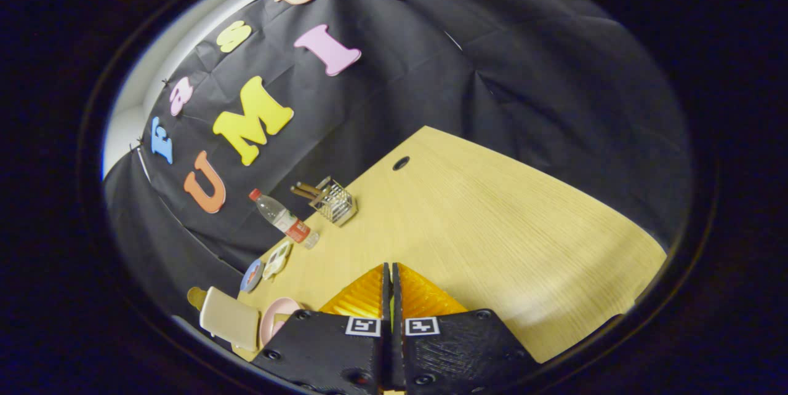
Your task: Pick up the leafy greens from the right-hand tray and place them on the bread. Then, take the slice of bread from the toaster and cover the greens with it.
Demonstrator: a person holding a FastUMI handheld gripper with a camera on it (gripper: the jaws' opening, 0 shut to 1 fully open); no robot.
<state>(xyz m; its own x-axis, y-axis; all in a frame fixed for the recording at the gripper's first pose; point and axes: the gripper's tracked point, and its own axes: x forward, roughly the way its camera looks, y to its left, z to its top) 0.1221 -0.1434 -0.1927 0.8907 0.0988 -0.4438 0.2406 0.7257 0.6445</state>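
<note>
Hand-held gripper (pixel 391 275) fingers were pressed together, gripping nothing visible | cream toaster (pixel 229 319) lay beside them, pink plate (pixel 275 315) between; small trays (pixel 265 267) beyond toaster | greens indistinguishable | progress: apparently no pick made, both placements left

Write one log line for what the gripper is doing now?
gripper: shut, holding nothing | over bare table | toaster, pink plate beside fingers | greens: unseen

Ahead of the closed tongs (pixel 391 272) the desk (pixel 492 216) lies bare. A bottle (pixel 284 218), wire holder (pixel 335 201), plates (pixel 265 269) and toaster (pixel 229 318) crowd one side.
</note>
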